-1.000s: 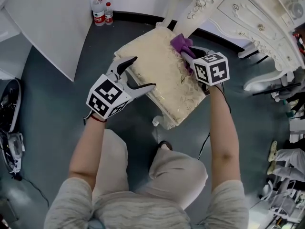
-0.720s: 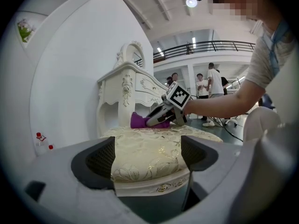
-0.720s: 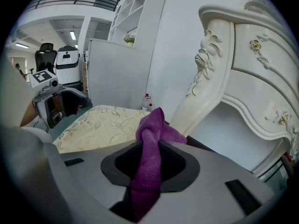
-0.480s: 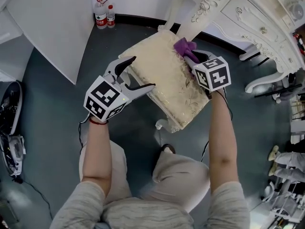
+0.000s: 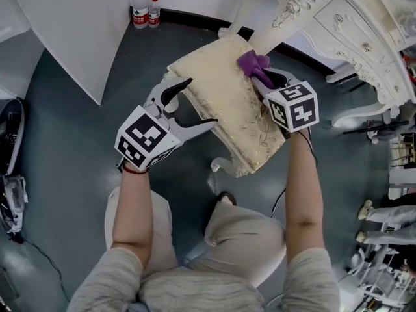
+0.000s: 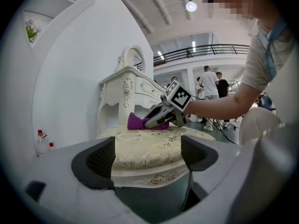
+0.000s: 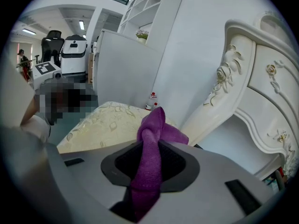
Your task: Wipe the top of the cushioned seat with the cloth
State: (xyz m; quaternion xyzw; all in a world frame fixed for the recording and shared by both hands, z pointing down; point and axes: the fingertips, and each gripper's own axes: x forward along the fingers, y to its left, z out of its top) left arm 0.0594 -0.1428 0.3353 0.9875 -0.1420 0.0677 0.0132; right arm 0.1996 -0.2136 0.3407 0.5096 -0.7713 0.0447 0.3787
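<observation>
The cushioned seat [image 5: 221,99] is cream with a gold leaf pattern and stands on the grey floor. A purple cloth [image 5: 253,62] rests on its far right corner, with my right gripper [image 5: 262,75] shut on it. In the right gripper view the cloth [image 7: 149,157] hangs bunched between the pads, with the seat [image 7: 103,122] beyond. My left gripper [image 5: 197,103] is open at the seat's left edge and holds nothing. In the left gripper view the seat's rim [image 6: 145,149] lies between the jaws, and the cloth [image 6: 134,122] and right gripper [image 6: 154,120] show at the far side.
An ornate white dressing table [image 5: 338,25] stands just behind and right of the seat. Two water bottles [image 5: 144,8] stand by the wall, and a white panel [image 5: 71,31] is at the left. My legs are below the seat, and clutter lines the right edge.
The right gripper with the cloth has shifted slightly over the seat's right side. The left gripper has stayed by the left edge, still open.
</observation>
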